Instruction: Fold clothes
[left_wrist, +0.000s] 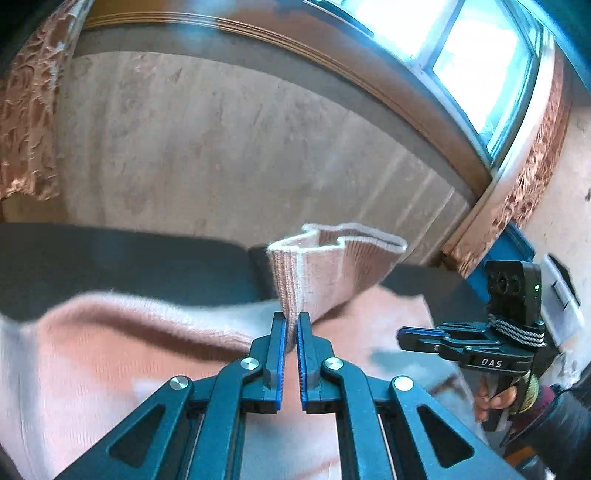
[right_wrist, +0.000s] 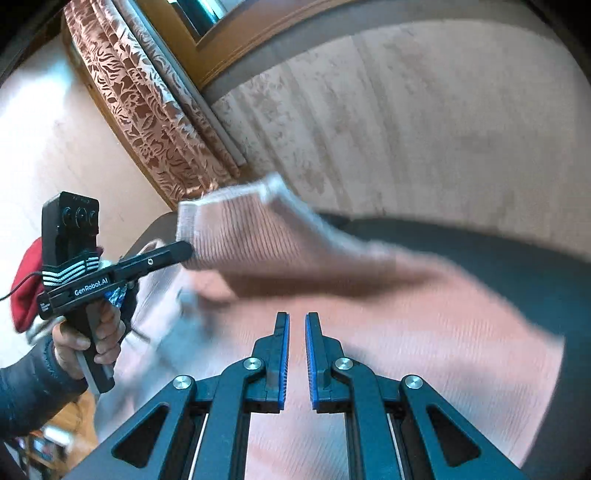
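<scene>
You are working over a dark table (left_wrist: 122, 266) set against a worn, blotchy plaster wall (left_wrist: 221, 140), with a bright window (left_wrist: 476, 55) and rust-patterned lace curtains (right_wrist: 147, 110) at the sides. The pink knitted sweater (right_wrist: 406, 325) lies spread across the table, soft and fuzzy, its ribbed hem (left_wrist: 325, 266) lifted upright and pointing towards the wall. Your left gripper (left_wrist: 291, 321) is clamped on that ribbed edge. Your right gripper (right_wrist: 297, 321) has its jaws nearly together; through the blur, it seems pinched on sweater fabric.
</scene>
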